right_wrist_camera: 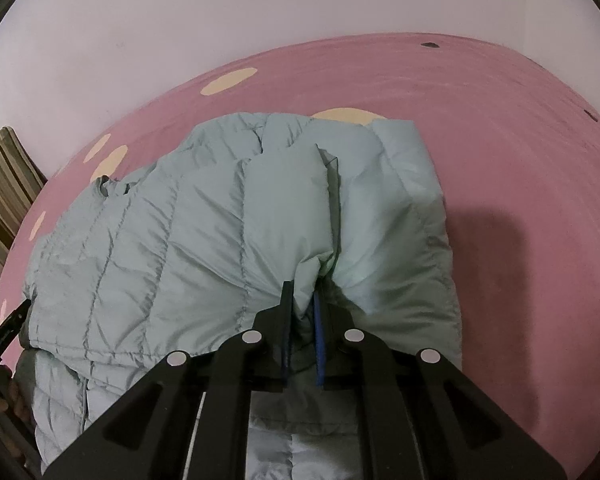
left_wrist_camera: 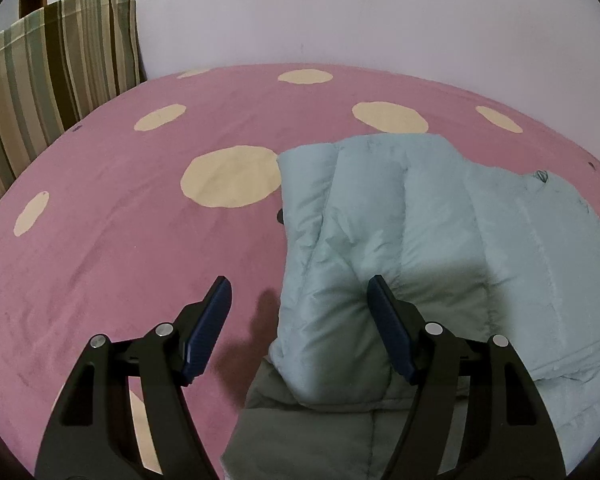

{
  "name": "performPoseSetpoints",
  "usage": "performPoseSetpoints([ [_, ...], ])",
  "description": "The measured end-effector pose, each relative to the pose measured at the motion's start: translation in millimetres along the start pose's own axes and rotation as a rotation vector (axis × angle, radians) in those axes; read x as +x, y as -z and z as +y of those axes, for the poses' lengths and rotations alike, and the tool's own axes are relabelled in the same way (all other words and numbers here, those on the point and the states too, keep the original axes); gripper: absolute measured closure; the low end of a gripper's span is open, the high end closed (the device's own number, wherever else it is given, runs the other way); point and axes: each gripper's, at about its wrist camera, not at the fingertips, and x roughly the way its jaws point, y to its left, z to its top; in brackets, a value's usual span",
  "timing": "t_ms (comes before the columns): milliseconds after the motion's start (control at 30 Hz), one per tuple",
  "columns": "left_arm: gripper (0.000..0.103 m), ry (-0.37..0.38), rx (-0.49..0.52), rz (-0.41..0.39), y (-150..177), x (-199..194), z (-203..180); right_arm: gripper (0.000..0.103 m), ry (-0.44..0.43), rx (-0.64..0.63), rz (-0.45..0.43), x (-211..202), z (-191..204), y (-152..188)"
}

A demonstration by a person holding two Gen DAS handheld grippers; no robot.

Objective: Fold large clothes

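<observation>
A pale blue quilted puffer jacket (left_wrist_camera: pixel 400 220) lies partly folded on a pink bedspread with cream dots (left_wrist_camera: pixel 120 220). My left gripper (left_wrist_camera: pixel 300 296) is open and empty, its jaws wide apart over the jacket's left edge. In the right wrist view the jacket (right_wrist_camera: pixel 180 232) fills the middle. My right gripper (right_wrist_camera: pixel 302 304) is shut on a pinched fold of the jacket near its right side. The left gripper's tip shows at the far left of the right wrist view (right_wrist_camera: pixel 8 332).
A striped green and brown cushion (left_wrist_camera: pixel 48 72) leans against the white wall (left_wrist_camera: pixel 340 12) at the back left. The bedspread (right_wrist_camera: pixel 520 140) stretches to the right of the jacket.
</observation>
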Motion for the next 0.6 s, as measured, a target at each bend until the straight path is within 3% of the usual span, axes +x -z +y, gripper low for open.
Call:
performPoseSetpoints([
  [100,0.033,0.006,0.0,-0.029,-6.5,-17.2,1.9,0.084,-0.004,0.015,-0.004,-13.3,0.5,-5.0],
  [200,0.033,0.031,-0.012,-0.088,-20.5,-38.2,1.2,0.069,-0.005,0.007,-0.086,-42.0,8.9,-15.0],
  [300,0.033,0.065,-0.017,-0.118,-38.1,-46.1,-8.8,0.068,-0.03,-0.011,-0.137,-54.5,25.3,-31.3],
  [400,0.033,0.074,0.005,-0.12,-44.7,-39.3,-26.7,0.068,-0.046,-0.042,-0.142,-41.2,44.2,-44.1],
  [600,0.033,0.048,0.052,-0.038,-37.3,3.8,-56.3,0.068,0.038,-0.092,-0.058,17.7,60.6,-45.7],
])
